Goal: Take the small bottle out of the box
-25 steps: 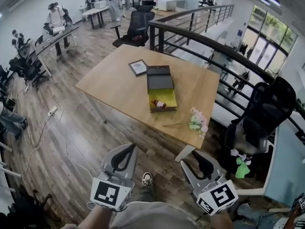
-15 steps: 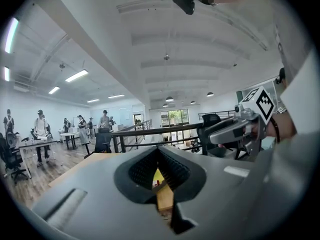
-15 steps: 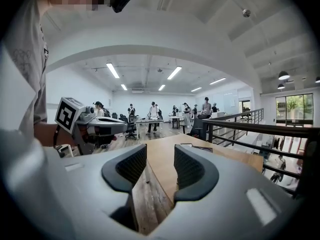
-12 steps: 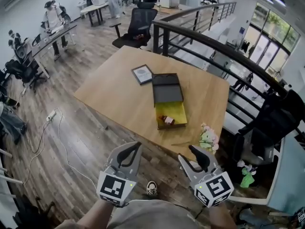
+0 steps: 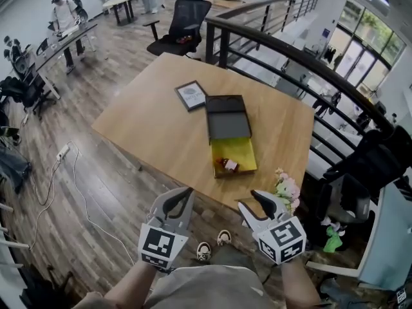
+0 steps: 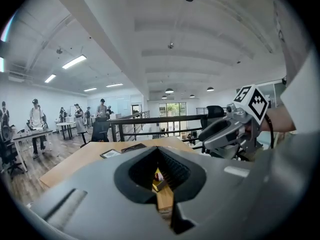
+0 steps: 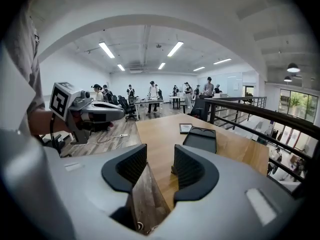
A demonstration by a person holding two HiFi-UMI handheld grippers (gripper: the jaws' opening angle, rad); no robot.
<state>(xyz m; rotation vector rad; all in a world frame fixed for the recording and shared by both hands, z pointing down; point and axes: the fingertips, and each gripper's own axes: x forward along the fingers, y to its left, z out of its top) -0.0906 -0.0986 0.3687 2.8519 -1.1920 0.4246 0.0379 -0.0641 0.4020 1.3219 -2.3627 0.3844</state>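
- The left gripper (image 5: pixel 184 193) is nearest, well short of the box (image 5: pixel 239 148). Its jaws meet tip to tip, leaving only a hollow behind the tips, and they hold nothing. It probably has no part in the pick yet.
- The right gripper (image 5: pixel 253 200) hangs beside it, also well short of the box. Its jaws stand well apart and empty, with bare tabletop showing between the pads in its own view. That spread looks readied for the bottle.
- A bunch of pale flowers (image 5: pixel 286 188) lies near the box's near right corner, at the table edge. A reach from the right could brush it.
- The box rests open on the table (image 5: pixel 154 124) with its yellow-lined tray end toward the person. The contents can be reached from above with nothing to lift first.
- The small bottle (image 5: pixel 229 166) lies on its side at the near end of the box, toward the left wall, and neither gripper touches it. Since it lies flat, a grip across its body seems the likely way to take it.
- The dark lid (image 5: pixel 227 116) is folded back flat at the box's far end, clear of any approach.
- A framed picture (image 5: pixel 191 96) lies just beside the lid's far left corner and plays no part in the task.
- Beyond the box runs a railing (image 5: pixel 290 50). Farther off stand an office chair (image 5: pixel 183 24) and people at desks.
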